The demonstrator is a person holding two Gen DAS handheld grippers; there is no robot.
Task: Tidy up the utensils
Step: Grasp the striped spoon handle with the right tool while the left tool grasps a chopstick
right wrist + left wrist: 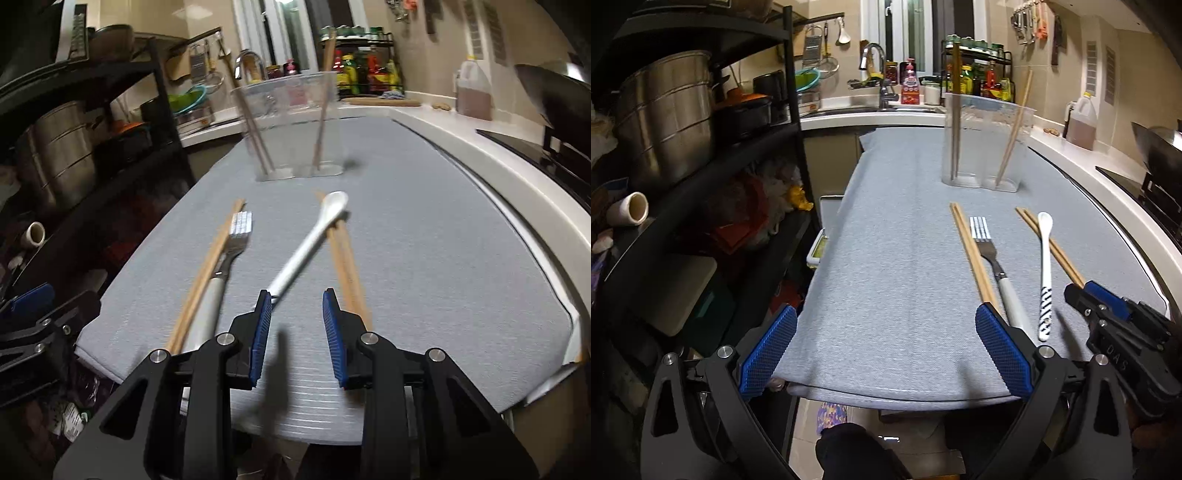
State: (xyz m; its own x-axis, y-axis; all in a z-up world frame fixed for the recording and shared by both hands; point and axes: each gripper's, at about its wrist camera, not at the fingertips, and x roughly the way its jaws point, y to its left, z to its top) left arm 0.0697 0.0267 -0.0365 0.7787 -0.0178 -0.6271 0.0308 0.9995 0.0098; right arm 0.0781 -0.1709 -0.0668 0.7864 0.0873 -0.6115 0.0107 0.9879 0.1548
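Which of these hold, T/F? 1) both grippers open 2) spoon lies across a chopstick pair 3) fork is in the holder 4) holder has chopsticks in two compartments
1) True: the left gripper and the right gripper are both open and hold nothing.
2) True: the white spoon lies across the right chopstick pair.
3) False: the fork lies on the grey mat, beside the left chopstick pair.
4) True: the clear holder has chopsticks standing in two compartments.

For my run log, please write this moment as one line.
left claw: open, idle | right claw: open, near spoon handle | fork, chopsticks: on mat | holder: four chopsticks
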